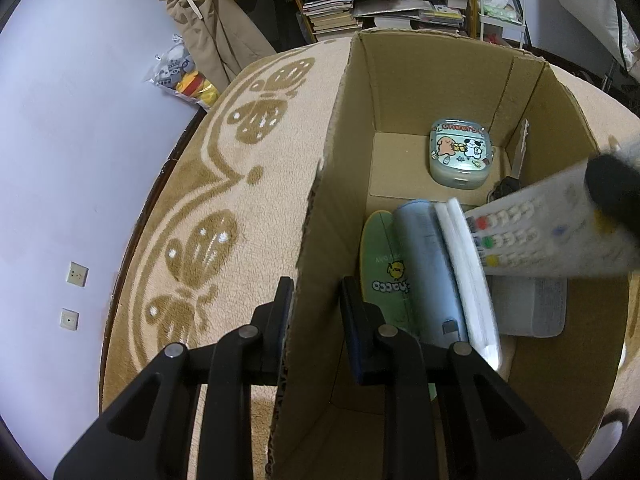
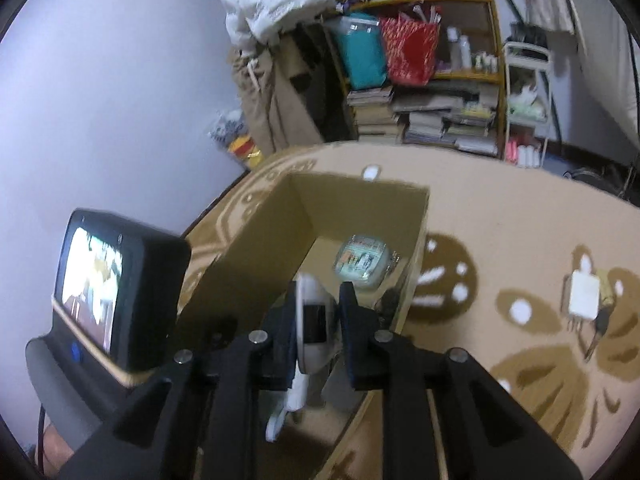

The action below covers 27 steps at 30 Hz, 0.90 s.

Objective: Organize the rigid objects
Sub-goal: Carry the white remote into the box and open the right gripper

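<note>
The left claw (image 1: pixel 316 312) straddles the near-left wall of the cardboard box (image 1: pixel 416 80), one finger outside, one inside, with a gap on the inner side, so whether it pinches the wall I cannot tell. The right claw (image 2: pixel 320 316) is clenched on a white remote control (image 2: pixel 310 320), held over the box's open top; from the left wrist view the remote (image 1: pixel 544 236) hangs tilted above the contents. Inside lie a green case with a chick print (image 1: pixel 382 264), a blue-grey tube (image 1: pixel 428 264), a white folded piece (image 1: pixel 468 272), and farther back a cartoon tin (image 1: pixel 460 154). The box stands on a beige patterned rug (image 1: pixel 224 184). Off to the right on the rug rests a white adapter (image 2: pixel 584 294).
</note>
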Motion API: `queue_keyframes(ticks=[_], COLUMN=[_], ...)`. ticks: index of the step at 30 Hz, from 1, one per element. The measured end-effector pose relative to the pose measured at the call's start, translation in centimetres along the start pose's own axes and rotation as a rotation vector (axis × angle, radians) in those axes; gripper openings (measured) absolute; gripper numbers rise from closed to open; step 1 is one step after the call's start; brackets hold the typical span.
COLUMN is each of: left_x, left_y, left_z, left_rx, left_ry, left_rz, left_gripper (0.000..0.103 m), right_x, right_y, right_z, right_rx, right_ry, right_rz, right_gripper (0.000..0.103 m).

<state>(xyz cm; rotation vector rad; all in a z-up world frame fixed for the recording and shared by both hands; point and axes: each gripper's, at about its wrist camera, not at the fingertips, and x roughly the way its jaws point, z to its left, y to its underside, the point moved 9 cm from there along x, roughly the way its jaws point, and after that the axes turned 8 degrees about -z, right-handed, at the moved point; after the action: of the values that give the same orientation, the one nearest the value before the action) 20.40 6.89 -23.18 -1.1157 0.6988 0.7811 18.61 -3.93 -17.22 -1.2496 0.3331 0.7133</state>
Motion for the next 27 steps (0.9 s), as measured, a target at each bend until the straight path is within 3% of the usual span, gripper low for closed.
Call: queue_keyframes(ticks=[2,4,8,10,15,27], left_x=[0.1,0.0,0.0,0.0,0.0,0.0], left_y=[0.0,-0.1,-0.1,-0.1,0.0,0.0], left_z=[-0.1,-0.1,-0.1,-0.1,-0.2,-0.1], left_rx=[0.000,-0.001,-0.001,-0.001,0.001,-0.002], left_ry=[0.000,0.000,0.000,0.000,-0.001,0.000], left_rz=[0.003,0.002,0.002,0.002,0.002,0.000], left_gripper=[0.022,0.022,0.022,0.022,0.022,0.022], right_x=[-0.5,-1.0,-1.5,-1.7,-2.1,-1.2], right_y=[-0.2,-0.9,-2.1,-2.5,-3.6,-3.8], right_z=[0.0,-0.3,-1.2,-1.9,-4.8,-17.8], right_rx=[-0.007,-0.010,-0.029,-0.036,-0.029,0.035], right_ry=[-0.001,0.012,0.047,0.075,0.131,0.354], right_rz=[-0.007,-0.029,-0.046,-0.049,-0.066,-0.017], right_gripper=[0.027,0.047,0.054,0.068,0.087,0.090])
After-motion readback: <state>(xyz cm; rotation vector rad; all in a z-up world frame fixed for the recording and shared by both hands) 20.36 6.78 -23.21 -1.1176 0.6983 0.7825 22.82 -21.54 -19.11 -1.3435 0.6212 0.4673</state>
